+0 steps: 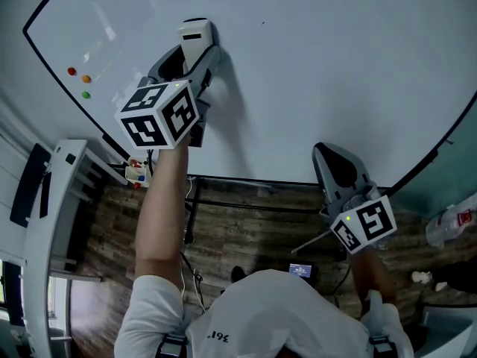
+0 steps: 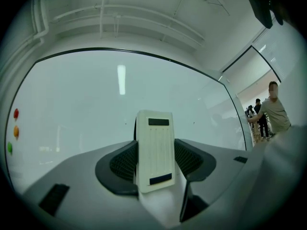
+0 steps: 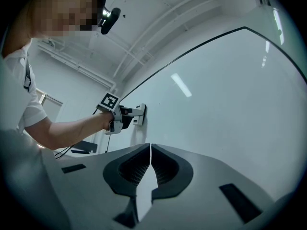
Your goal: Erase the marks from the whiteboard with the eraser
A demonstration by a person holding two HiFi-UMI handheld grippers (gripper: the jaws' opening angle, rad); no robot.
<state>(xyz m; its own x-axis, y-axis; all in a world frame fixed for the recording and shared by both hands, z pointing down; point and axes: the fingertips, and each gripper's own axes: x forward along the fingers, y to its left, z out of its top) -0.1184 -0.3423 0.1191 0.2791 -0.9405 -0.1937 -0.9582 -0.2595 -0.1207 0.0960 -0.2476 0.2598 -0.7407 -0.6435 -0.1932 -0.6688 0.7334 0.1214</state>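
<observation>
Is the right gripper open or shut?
Shut. In its own view the right gripper has its jaws meeting along a thin seam, with nothing between them.

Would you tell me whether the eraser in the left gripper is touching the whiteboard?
Touching. The right gripper view shows the eraser lying flat against the whiteboard, no gap visible.

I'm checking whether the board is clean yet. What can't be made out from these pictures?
Wiping face of the eraser: turned to the whiteboard, hidden by its own body in every view.
Board under the eraser: covered.
Dark speck, head view: too small to tell ink from dirt.
Whiteboard's far side: cut off by the head view's edge.
</observation>
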